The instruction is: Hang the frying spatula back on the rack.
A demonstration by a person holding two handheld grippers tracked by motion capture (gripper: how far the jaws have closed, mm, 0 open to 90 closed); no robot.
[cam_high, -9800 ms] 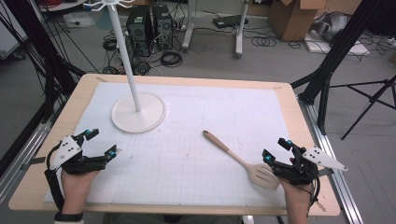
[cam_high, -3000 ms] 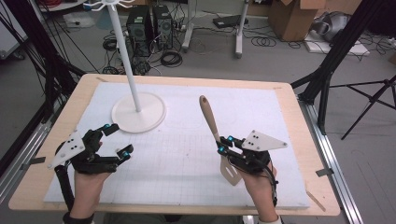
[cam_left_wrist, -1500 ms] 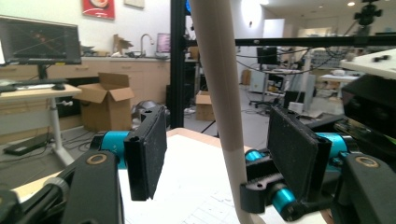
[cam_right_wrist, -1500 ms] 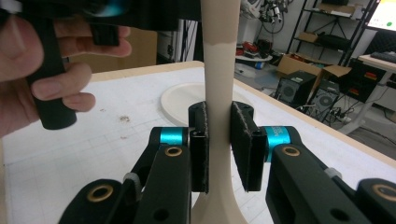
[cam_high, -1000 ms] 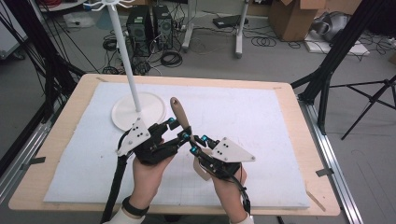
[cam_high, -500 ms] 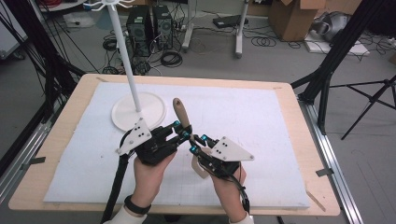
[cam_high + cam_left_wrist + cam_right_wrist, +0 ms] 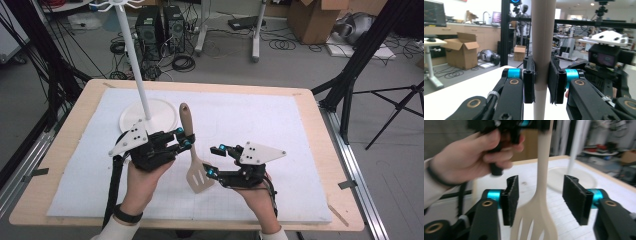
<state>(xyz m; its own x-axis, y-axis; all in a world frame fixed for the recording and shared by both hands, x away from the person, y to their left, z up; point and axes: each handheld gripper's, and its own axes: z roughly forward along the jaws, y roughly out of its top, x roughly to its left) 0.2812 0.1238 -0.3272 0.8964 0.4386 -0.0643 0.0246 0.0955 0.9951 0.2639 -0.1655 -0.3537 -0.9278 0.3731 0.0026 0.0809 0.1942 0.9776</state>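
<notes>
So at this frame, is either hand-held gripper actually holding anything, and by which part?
The left hand-held gripper is shut on the spatula, clamping its handle. The right hand-held gripper is open around the neck above the slotted blade, holding nothing.

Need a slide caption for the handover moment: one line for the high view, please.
Left gripper clamps the slotted spatula's handle while the open right gripper sits beside its blade.
</notes>
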